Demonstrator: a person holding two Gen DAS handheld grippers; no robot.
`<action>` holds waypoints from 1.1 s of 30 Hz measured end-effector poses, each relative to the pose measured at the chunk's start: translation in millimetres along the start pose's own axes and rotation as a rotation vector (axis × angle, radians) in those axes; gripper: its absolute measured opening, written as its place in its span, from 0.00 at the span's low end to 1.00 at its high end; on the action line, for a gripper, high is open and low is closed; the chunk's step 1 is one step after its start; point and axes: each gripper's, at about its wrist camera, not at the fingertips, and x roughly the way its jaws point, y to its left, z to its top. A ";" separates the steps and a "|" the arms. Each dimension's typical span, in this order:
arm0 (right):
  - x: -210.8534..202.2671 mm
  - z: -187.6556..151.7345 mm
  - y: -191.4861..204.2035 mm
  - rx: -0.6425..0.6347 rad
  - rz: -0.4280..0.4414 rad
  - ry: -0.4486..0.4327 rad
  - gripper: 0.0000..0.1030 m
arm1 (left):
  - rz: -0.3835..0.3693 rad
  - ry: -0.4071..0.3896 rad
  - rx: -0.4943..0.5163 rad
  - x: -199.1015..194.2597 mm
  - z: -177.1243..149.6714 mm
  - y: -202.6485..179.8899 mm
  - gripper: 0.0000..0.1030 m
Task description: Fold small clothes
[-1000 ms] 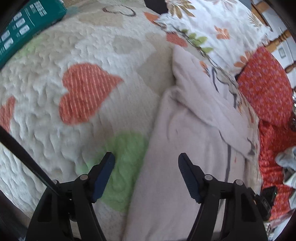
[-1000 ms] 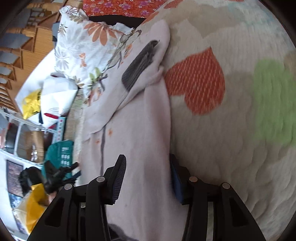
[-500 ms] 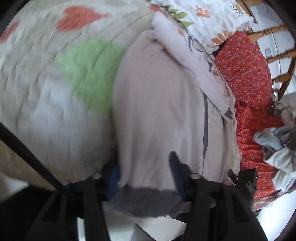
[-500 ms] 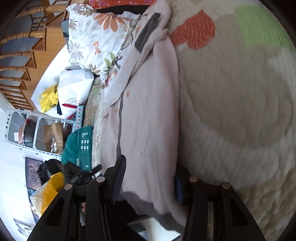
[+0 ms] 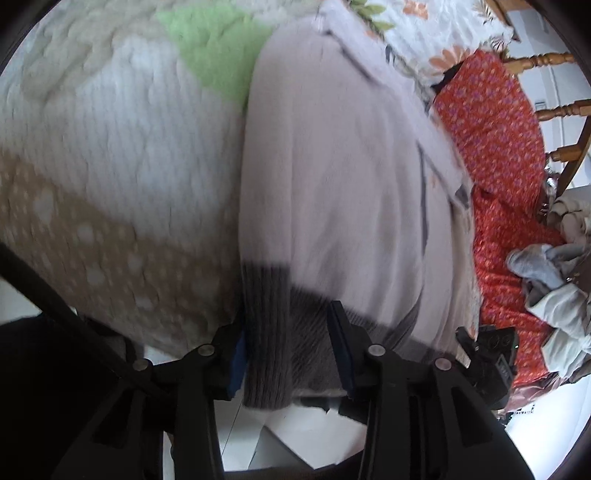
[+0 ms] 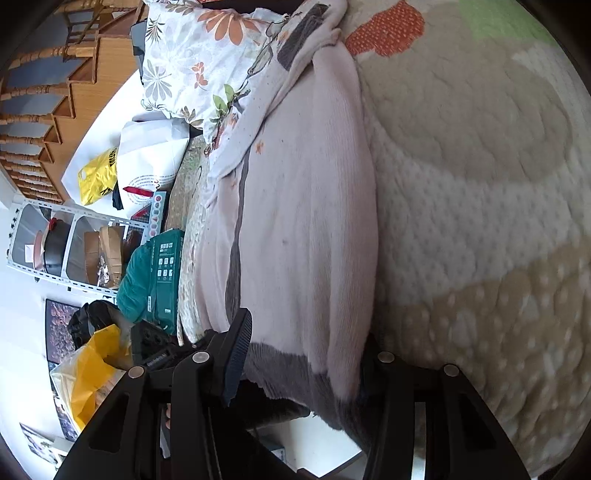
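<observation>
A pale pink knit sweater (image 5: 343, 173) with a dark grey ribbed hem (image 5: 280, 306) lies lengthwise on the bed; it also shows in the right wrist view (image 6: 303, 221). My left gripper (image 5: 290, 343) is open, its jaws on either side of one hem corner at the bed's edge. My right gripper (image 6: 303, 354) is open, its jaws on either side of the other hem corner (image 6: 295, 373). The right finger of the right gripper is partly hidden by the cloth. A sleeve with a grey cuff (image 6: 301, 35) is folded across the far end.
The quilt (image 5: 110, 129) has green and orange patches and drops off at the near edge. A floral pillow (image 6: 199, 62) lies past the sweater. An orange-red cover (image 5: 495, 140) with a heap of clothes (image 5: 554, 280) lies to one side. Shelves and bags (image 6: 92, 258) stand beside the bed.
Both grippers have drawn back along the sweater from its middle to the grey hem at the bed's edge. The jaws now straddle the hem corners.
</observation>
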 end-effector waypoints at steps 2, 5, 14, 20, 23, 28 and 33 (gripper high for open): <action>1.9 -7.1 -0.8 0.002 -0.003 0.007 0.49 | -0.002 0.010 -0.019 4.3 -4.1 1.3 0.37; 3.1 -14.7 -0.1 -0.011 -0.021 0.008 0.49 | -0.009 -0.009 -0.043 3.5 -6.1 3.2 0.37; 9.5 -37.5 8.1 -0.048 -0.113 -0.026 0.44 | 0.082 -0.103 -0.058 -10.6 -9.0 8.3 0.08; -7.6 -31.5 13.3 -0.074 -0.161 -0.061 0.08 | 0.105 -0.195 -0.070 -39.9 -1.9 8.0 0.06; -33.2 -29.2 24.6 -0.105 -0.087 -0.098 0.07 | 0.074 -0.247 -0.053 -62.9 -8.4 3.2 0.06; -65.0 -46.2 38.8 -0.151 -0.052 -0.090 0.06 | 0.087 -0.248 0.031 -78.3 -40.5 -15.1 0.06; -76.9 -71.8 24.5 -0.116 -0.079 -0.053 0.06 | 0.110 -0.234 0.073 -79.9 -71.4 -24.5 0.06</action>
